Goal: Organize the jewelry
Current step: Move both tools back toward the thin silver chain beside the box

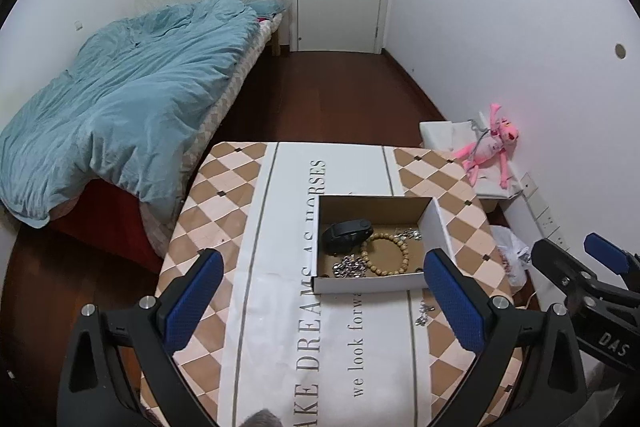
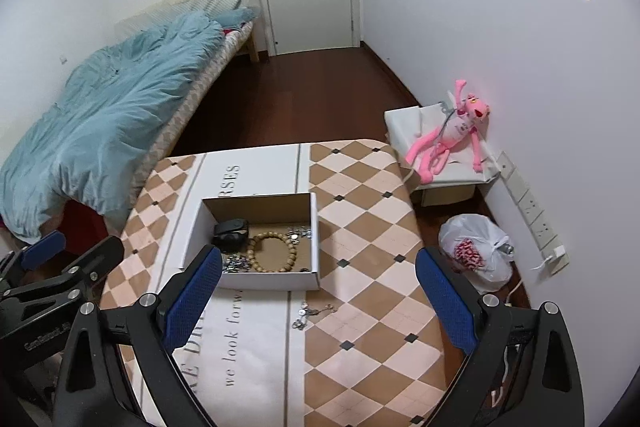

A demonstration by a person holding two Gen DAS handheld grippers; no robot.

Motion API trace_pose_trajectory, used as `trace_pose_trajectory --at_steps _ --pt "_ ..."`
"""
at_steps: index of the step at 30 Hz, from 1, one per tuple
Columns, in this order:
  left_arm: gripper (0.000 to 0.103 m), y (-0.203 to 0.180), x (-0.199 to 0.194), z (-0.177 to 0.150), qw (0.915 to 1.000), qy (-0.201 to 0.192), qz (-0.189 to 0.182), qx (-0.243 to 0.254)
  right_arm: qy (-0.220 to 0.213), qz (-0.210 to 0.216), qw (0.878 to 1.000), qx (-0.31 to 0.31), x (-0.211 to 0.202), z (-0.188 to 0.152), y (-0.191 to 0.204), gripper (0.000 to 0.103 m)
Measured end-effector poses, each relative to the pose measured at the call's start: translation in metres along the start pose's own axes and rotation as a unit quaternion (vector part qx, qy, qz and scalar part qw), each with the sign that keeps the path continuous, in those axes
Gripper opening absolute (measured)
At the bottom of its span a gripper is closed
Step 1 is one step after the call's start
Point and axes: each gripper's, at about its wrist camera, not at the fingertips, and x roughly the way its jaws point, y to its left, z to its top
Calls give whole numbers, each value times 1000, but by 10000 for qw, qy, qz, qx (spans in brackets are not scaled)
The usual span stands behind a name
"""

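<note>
Left wrist view: the left tool (image 1: 324,297) hangs released and empty above the counter (image 1: 224,227). The cardboard box (image 1: 440,227) holding the bead bracelet (image 1: 386,254) sits mid-counter, bare tabletop all around it.

Right wrist view: the right tool (image 2: 320,287), also released, hovers over a silver chain (image 2: 310,313) lying just outside the box's near wall, well inside the counter's right edge.
</note>
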Motion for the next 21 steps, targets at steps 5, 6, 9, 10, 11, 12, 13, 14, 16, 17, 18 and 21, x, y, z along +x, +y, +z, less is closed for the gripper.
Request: trace_pose_trajectory --at_steps 5,6,9,10,11,12,13,14,16,17,18,21 --pt "102 -4 27 -13 9994 136 306 82 454 133 9984 313 36 -21 -22 99" --pt "102 -5 37 -19 9990 226 383 94 602 130 9972 417 48 -29 -30 99" --pt "102 -8 70 -38 9967 574 560 126 1135 247 9903 761 90 -54 -53 98" --pt "102 -10 78 -44 9957 666 624 153 1244 316 9879 873 101 -60 -59 98" --pt "102 -11 91 -52 9940 817 698 184 1376 389 9846 1009 114 -68 -67 96" --pt "102 -11 97 -58 9931 900 722 193 1479 391 9822 1090 126 -75 -72 94" --pt "102 -11 107 -65 9916 1027 756 195 1572 409 9799 1155 137 -82 -76 85" --pt "102 -10 116 -72 9902 1140 782 191 1666 438 9776 1210 149 -89 -79 76" --pt "102 -9 127 -80 9882 1275 828 169 1743 522 9748 1289 164 -98 -83 71" --pt "102 -8 130 -82 9875 1315 852 154 1738 555 9749 1276 171 -100 -83 70" --pt "102 -7 134 -84 9869 1350 872 138 1717 566 9758 1233 176 -102 -81 70" --pt "102 -2 143 -87 9853 1427 931 98 1562 545 9818 936 185 -102 -67 68"
